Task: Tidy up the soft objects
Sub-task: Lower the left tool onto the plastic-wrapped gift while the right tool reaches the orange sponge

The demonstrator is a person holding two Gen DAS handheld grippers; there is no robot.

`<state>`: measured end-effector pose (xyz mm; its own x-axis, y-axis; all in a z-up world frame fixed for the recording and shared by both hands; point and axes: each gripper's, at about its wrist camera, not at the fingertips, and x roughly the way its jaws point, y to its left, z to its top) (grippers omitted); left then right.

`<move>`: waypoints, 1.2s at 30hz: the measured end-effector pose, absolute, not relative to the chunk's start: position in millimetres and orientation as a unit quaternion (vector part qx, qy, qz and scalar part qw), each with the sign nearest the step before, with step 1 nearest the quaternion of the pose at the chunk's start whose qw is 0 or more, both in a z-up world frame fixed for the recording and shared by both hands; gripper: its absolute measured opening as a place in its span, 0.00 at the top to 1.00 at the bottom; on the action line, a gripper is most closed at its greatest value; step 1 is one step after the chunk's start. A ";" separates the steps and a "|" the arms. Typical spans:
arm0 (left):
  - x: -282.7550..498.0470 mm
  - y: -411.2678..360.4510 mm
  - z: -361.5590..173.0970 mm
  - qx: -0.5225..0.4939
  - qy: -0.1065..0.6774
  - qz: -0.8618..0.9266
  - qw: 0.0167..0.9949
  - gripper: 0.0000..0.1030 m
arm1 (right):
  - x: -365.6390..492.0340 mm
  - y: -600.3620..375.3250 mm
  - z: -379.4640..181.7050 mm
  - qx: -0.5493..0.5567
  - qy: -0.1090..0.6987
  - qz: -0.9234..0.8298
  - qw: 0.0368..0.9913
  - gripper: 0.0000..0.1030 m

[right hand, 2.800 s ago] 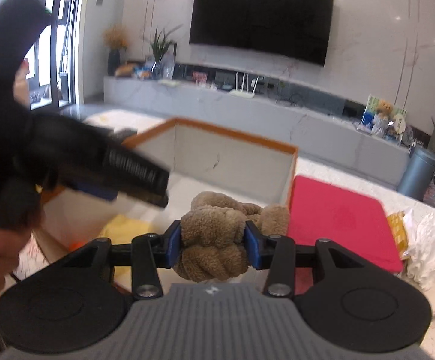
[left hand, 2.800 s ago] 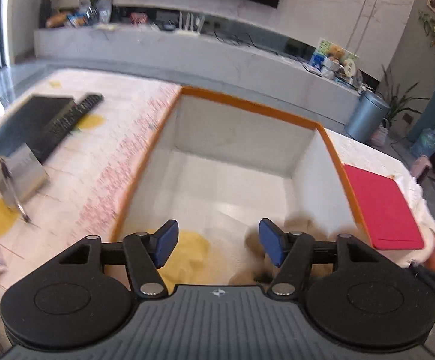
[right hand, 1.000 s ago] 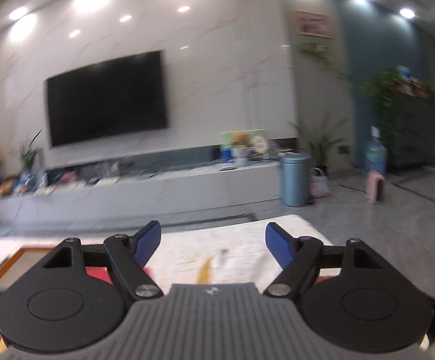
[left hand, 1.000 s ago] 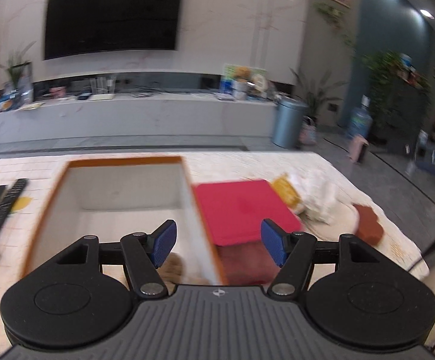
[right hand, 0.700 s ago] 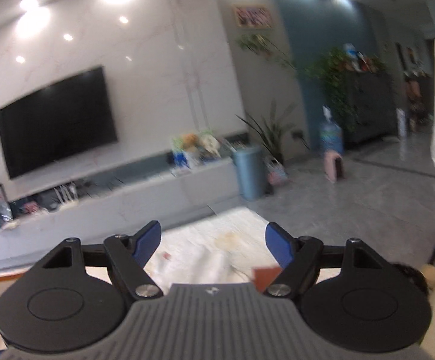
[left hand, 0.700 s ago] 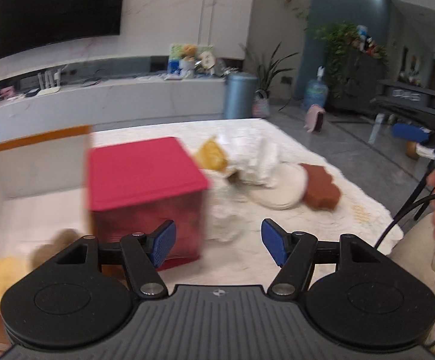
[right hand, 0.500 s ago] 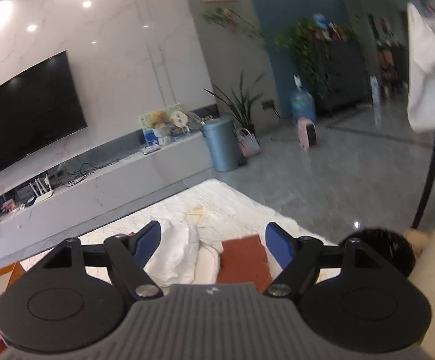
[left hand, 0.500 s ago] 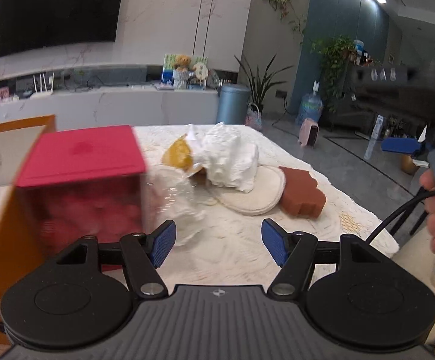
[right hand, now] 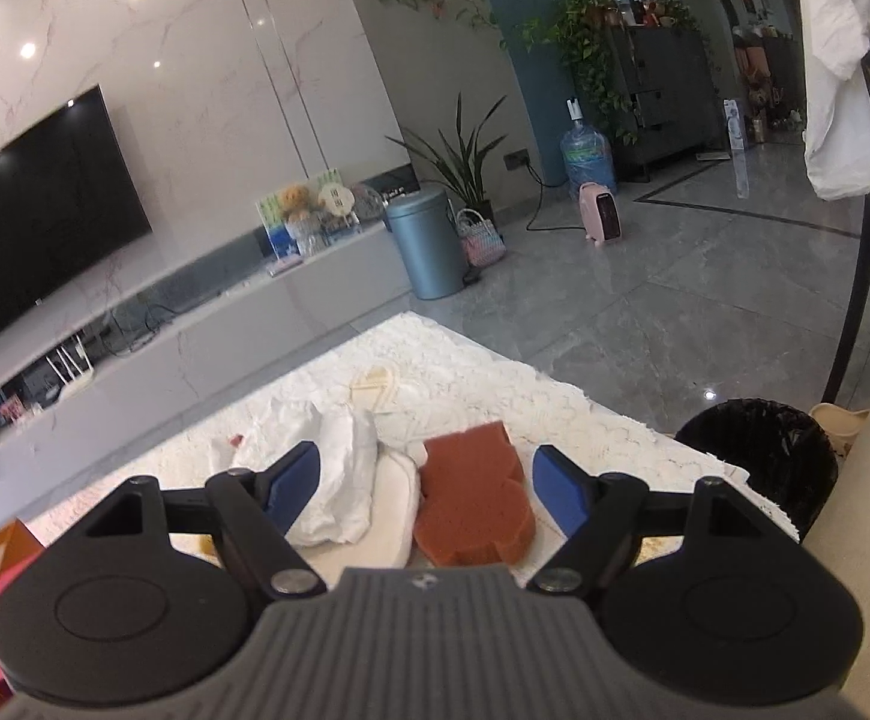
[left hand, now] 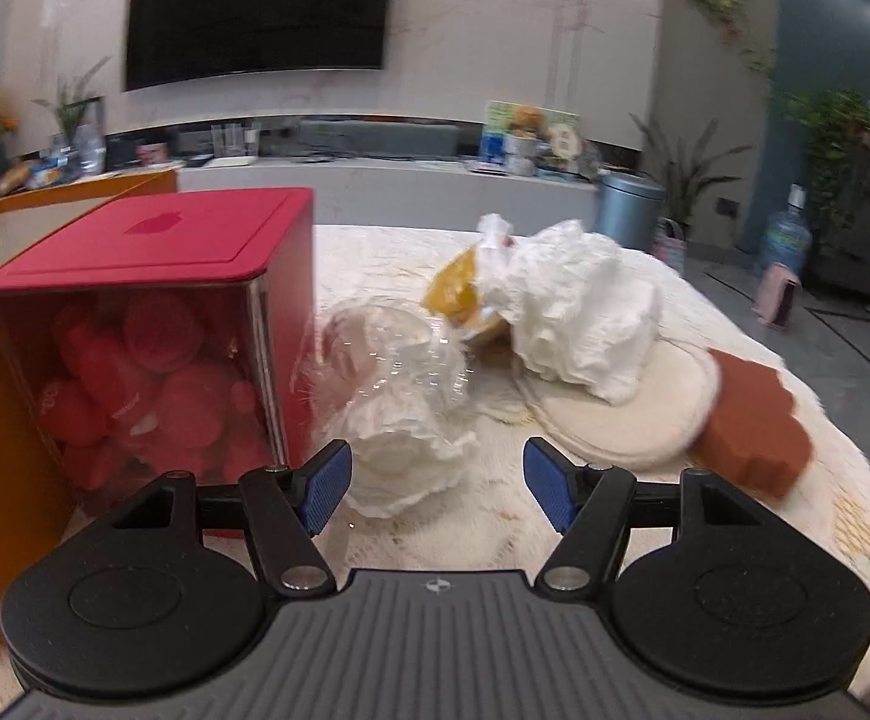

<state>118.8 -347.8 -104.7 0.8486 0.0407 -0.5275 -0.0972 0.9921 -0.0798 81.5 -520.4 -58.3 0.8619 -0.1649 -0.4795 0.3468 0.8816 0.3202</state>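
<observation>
Left tool (left hand: 437, 483), right tool (right hand: 426, 489): both released, empty; rust-brown scalloped sponge (right hand: 474, 501), crumpled white cloth (left hand: 579, 315) unsorted on tabletop; task seemingly partway.

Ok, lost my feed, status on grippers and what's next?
Left gripper open, empty. Right gripper open, empty, above brown sponge. White crumpled cloth beside it. Nothing blocking.

black tv (left hand: 255, 9) on marble wall, blue bin (right hand: 426, 249), black wastebasket (right hand: 759, 459)
</observation>
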 end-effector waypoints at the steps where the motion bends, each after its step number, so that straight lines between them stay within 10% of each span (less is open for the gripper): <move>1: 119.8 -348.6 -106.3 -0.055 0.274 0.045 0.959 0.25 | 81.6 -521.1 -59.5 0.201 0.227 -0.133 0.943 0.25; 16: 130.0 -347.0 -118.1 -0.053 0.283 0.068 0.955 0.26 | 82.0 -509.9 -56.4 0.164 0.231 -0.141 0.949 0.25; 24: 123.9 -351.0 -120.2 -0.023 0.261 0.058 0.963 0.67 | 81.5 -510.6 -55.0 0.187 0.227 -0.121 0.948 0.25; 26: 123.0 -350.9 -120.0 -0.014 0.263 0.044 0.964 0.98 | 82.9 -510.1 -55.8 0.185 0.232 -0.119 0.948 0.25; 36: 117.6 -354.8 -120.3 0.003 0.273 -0.010 0.962 1.00 | 80.4 -515.3 -55.3 0.200 0.231 -0.121 0.944 0.25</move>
<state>117.6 -354.8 -120.3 0.8504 -0.0176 -0.5259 0.0214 0.9998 0.0012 80.4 -515.3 -55.3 0.8641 -0.1359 -0.4846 0.3208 0.8906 0.3223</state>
